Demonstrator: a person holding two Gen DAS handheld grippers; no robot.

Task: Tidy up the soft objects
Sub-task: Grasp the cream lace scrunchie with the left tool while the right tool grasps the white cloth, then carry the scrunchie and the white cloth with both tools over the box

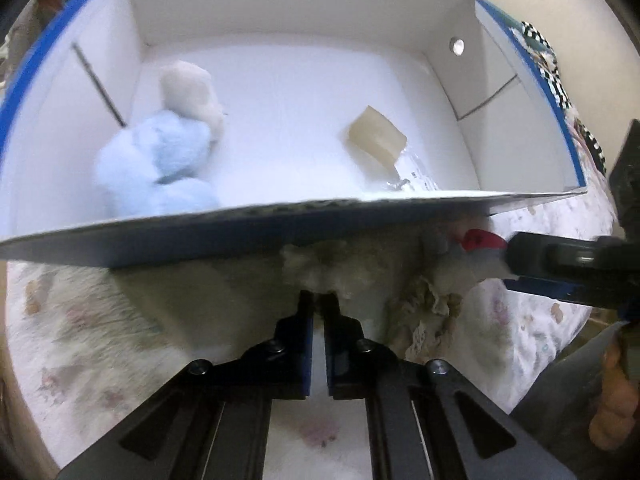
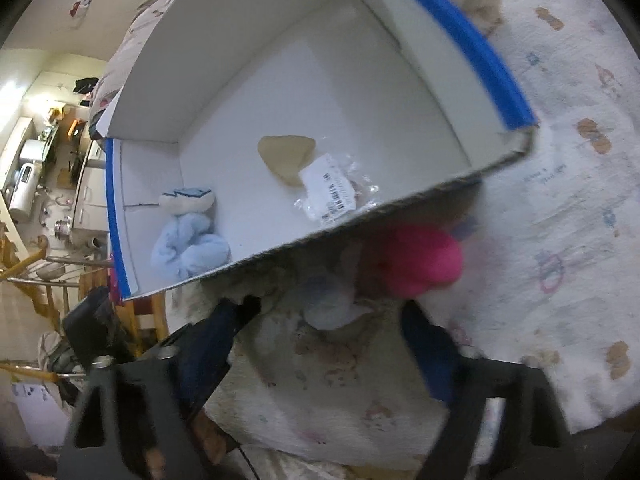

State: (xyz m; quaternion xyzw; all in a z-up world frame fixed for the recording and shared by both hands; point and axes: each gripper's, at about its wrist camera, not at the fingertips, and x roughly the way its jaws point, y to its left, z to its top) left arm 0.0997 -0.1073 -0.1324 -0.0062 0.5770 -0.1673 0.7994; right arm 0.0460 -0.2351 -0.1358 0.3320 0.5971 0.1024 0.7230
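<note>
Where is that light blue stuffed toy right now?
The light blue stuffed toy lies inside the white box, in its left corner against the near wall in the left camera's view, well apart from the beige sponge.

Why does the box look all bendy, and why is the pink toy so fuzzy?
Left wrist view: the fisheye lens curves the box edges. Right wrist view: the pink toy is smeared, likely motion blur, and sits in shadow under the box wall; the right gripper is blurred too.

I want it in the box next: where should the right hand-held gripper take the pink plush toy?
Grip the pink plush toy across its rounded near bulge, coming from the open bed side. The box wall overhangs its far part, and the right hand-held gripper already faces it, open.
</note>
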